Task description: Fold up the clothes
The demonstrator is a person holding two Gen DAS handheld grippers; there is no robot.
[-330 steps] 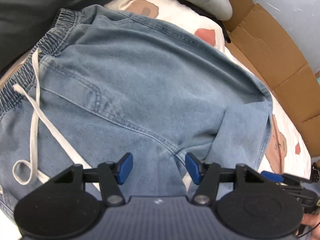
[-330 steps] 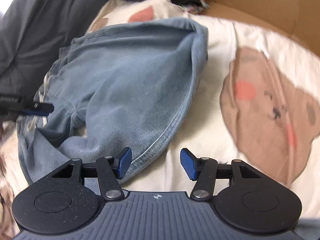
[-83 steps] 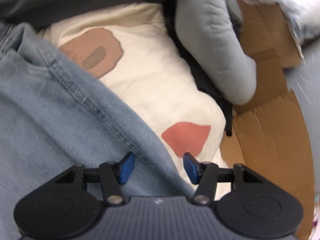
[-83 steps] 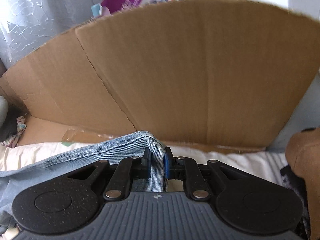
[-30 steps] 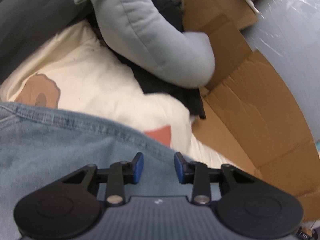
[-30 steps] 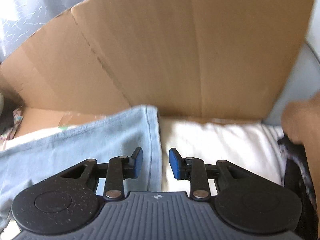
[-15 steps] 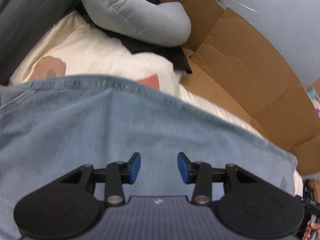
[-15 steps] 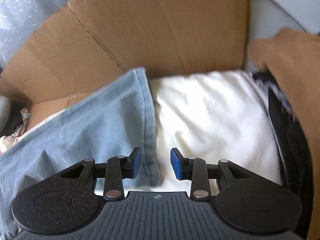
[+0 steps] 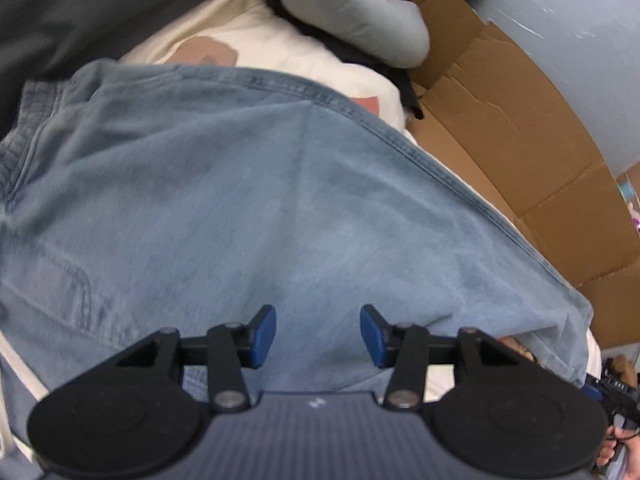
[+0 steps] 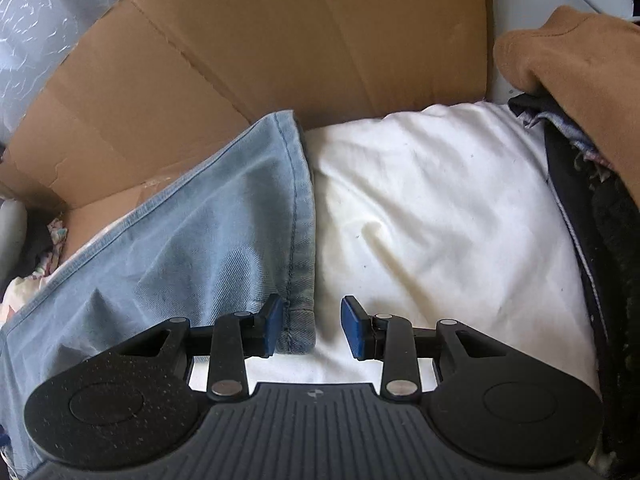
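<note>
The jeans (image 9: 280, 200) lie spread flat on the cream bedsheet (image 10: 440, 208), just in front of the cardboard (image 10: 300, 40). Over the denim, the left gripper (image 9: 318, 330) has its jaws opening, gripping nothing. The right gripper (image 10: 308, 330) hovers at the hem, jaws apart and empty.

We see a bed under a cream sheet (image 10: 440, 200), flattened brown cardboard (image 10: 300, 40) propped behind it, and a pale wall (image 9: 580, 60) beyond.
</note>
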